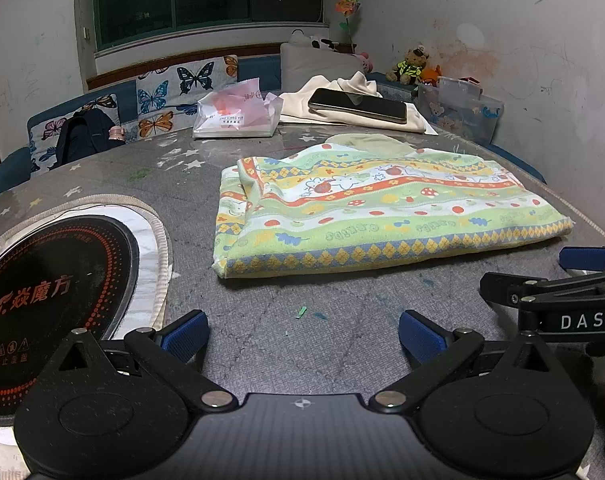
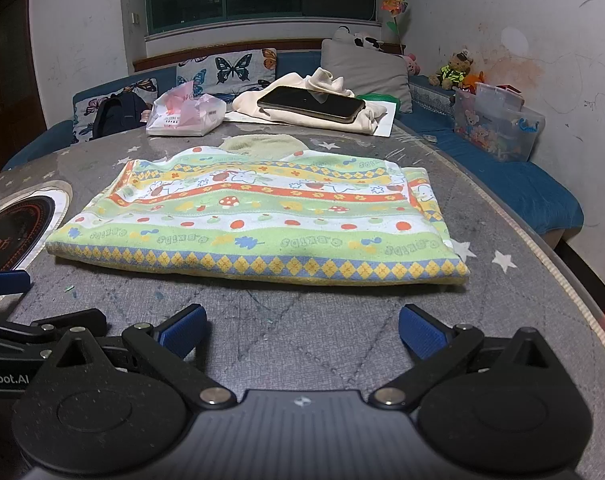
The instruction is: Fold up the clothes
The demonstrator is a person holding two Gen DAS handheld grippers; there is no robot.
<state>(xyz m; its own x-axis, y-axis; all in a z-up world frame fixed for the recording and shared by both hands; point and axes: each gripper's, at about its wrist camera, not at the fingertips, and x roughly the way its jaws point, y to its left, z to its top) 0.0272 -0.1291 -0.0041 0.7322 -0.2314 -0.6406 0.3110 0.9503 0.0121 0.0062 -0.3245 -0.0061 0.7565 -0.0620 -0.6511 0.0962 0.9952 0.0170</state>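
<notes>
A patterned children's towel [image 1: 366, 204] is seen folded into a flat rectangle on a grey, star-printed table [image 1: 286, 336], just ahead of both grippers. The left gripper [image 1: 302, 334] is held with its blue-padded jaws spread wide and empty above the tabletop, short of the towel's near edge. The right gripper [image 2: 302, 330] is likewise held apart and empty, close beside the left. An induction hob [image 1: 50, 300] is set into the table at left. A smartphone [image 2: 312, 104] is laid on cream clothing [image 2: 262, 110] behind the towel, beside a tissue pack [image 1: 238, 114].
</notes>
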